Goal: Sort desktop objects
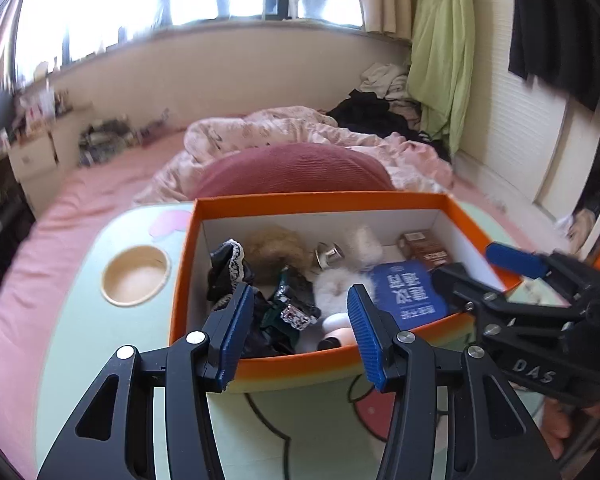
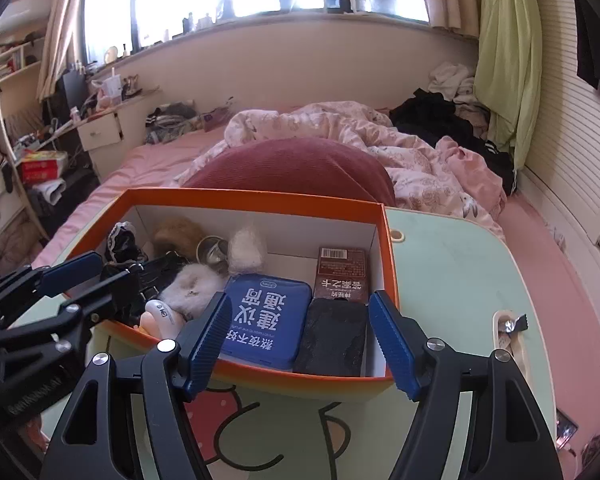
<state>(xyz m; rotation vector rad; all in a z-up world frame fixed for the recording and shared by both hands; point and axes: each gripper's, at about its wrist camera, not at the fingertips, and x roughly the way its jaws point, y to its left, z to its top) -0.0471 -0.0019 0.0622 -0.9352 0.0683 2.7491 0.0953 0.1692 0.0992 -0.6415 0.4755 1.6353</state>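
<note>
Standing on a pale green lap table point(image 2: 452, 272) set over a pink bed point(image 2: 140, 164), an orange box point(image 2: 256, 199) with white inner walls holds the sorted items; a round cup recess point(image 1: 135, 275) lies in the table surface just left of the box. Left end of box: a black lace-trimmed cloth point(image 1: 228, 266), a tan furry ball point(image 2: 178, 231) behind it, dark crumpled foil wrappers point(image 1: 290, 306) toward the near wall. Centre: a small metal cup point(image 2: 212, 251) on its side, a white fluffy piece point(image 2: 246, 250) beside it, a white fur ball point(image 2: 190, 286) nearer, and a white and peach rounded object point(image 2: 160, 316) against the near wall. Right half: a blue tin point(image 2: 264, 320) with white lettering lying flat; a brown carton point(image 2: 342, 272) at the far right, and a flat black item point(image 2: 334, 338) in front of it, beside the tin. A slot point(image 2: 506, 330) in the table right of the box holds a foil wrapper; its contents otherwise cannot be made out.

Left gripper point(image 1: 300, 322): jaws partly apart, over the near wall of the box, nothing between the pads. Right gripper point(image 2: 298, 338): jaws moderately wide, over the near right corner above tin and black item; pads touching neither, nothing held.
</note>
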